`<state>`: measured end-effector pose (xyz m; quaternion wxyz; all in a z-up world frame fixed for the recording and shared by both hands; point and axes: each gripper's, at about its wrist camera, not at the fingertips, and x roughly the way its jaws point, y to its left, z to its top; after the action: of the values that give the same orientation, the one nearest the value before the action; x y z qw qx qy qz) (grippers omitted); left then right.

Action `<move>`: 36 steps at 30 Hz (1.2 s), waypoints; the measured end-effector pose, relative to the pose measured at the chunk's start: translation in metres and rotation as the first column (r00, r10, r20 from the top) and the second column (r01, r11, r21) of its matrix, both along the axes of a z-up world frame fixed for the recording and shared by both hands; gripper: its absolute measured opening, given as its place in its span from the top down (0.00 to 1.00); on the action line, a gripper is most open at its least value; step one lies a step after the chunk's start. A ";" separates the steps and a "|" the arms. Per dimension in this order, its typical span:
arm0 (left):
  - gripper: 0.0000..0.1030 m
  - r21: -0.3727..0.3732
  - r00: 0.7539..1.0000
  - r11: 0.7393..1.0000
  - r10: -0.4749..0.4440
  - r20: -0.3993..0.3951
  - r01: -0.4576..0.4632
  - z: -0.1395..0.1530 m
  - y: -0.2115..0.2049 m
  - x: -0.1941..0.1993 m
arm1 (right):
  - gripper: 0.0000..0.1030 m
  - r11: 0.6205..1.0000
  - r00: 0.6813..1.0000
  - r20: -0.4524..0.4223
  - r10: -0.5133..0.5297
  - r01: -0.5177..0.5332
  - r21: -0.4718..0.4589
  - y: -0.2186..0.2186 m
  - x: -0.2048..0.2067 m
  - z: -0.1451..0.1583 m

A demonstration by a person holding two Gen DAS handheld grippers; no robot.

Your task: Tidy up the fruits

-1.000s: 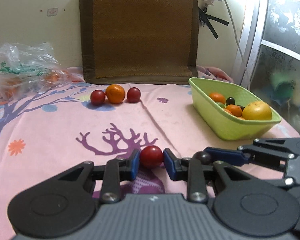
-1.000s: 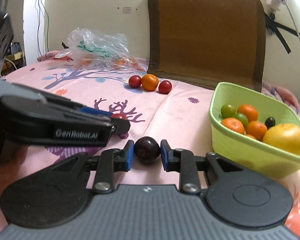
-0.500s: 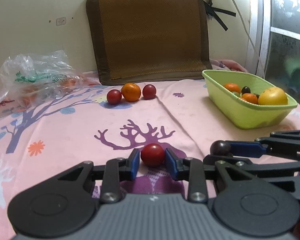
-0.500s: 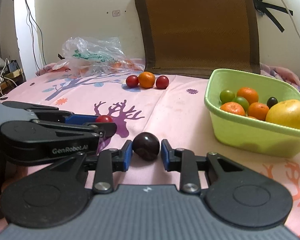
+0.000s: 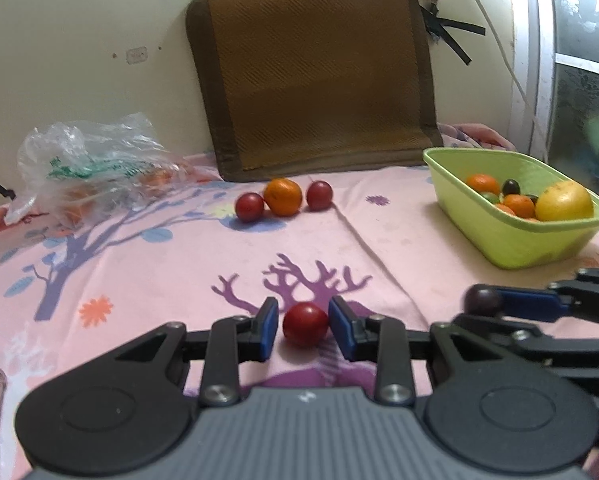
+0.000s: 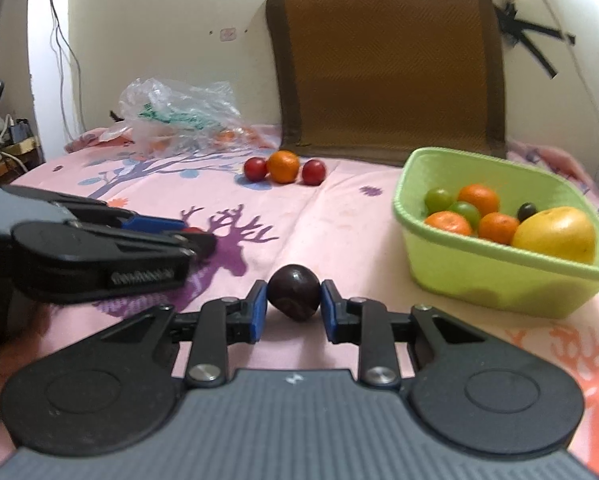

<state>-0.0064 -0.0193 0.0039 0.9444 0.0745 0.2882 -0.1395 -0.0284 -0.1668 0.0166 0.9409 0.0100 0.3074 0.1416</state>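
We have the green basket (image 6: 495,276) at the right of the pink bedsheet (image 5: 147,280), already loaded with oranges, green fruit, a dark plum and one big yellow fruit, so both carries end there. To do this step well, we judge it best to lift each fruit clear of the sheet, bring it over the basket rim and let go low, so nothing bounces out or knocks the yellow fruit. Both grippers point down toward the sheet side by side, the right one nearer the basket. Right gripper (image 6: 293,303): pads pressed on both sides of the dark plum (image 6: 294,297), clamped firmly. Left gripper (image 5: 304,326): the red fruit (image 5: 305,323) sits between its pads; the right pad touches, a thin gap seems to show on the left, so whether the grip is firm we cannot tell. Still loose near the brown cushion (image 5: 315,76): an orange (image 5: 282,196) between two red fruits.
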 end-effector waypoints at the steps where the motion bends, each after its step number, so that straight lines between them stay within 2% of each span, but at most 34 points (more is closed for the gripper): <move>1: 0.70 0.003 1.000 1.000 0.006 0.004 -0.006 0.001 0.000 0.002 | 0.70 1.000 1.000 0.005 -0.011 0.011 -0.002 -0.002 0.000 0.001; 5: 0.70 0.011 1.000 1.000 0.022 0.010 -0.022 0.002 0.003 0.008 | 0.70 0.999 0.999 0.010 -0.051 0.051 -0.002 -0.009 0.003 0.000; 11: 0.66 0.020 1.000 0.999 0.028 0.008 -0.028 0.000 0.002 0.013 | 0.69 0.999 0.999 -0.032 -0.041 0.041 0.008 -0.010 0.008 -0.004; 36: 0.58 0.060 0.999 0.998 0.031 -0.022 -0.030 -0.007 -0.003 0.022 | 0.68 0.999 0.998 -0.045 -0.033 0.035 0.028 -0.013 0.009 -0.005</move>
<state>0.0161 -0.0224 -0.0029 0.9405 0.0964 0.3041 -0.1173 -0.0191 -0.1799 0.0116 0.9360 0.0317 0.3258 0.1297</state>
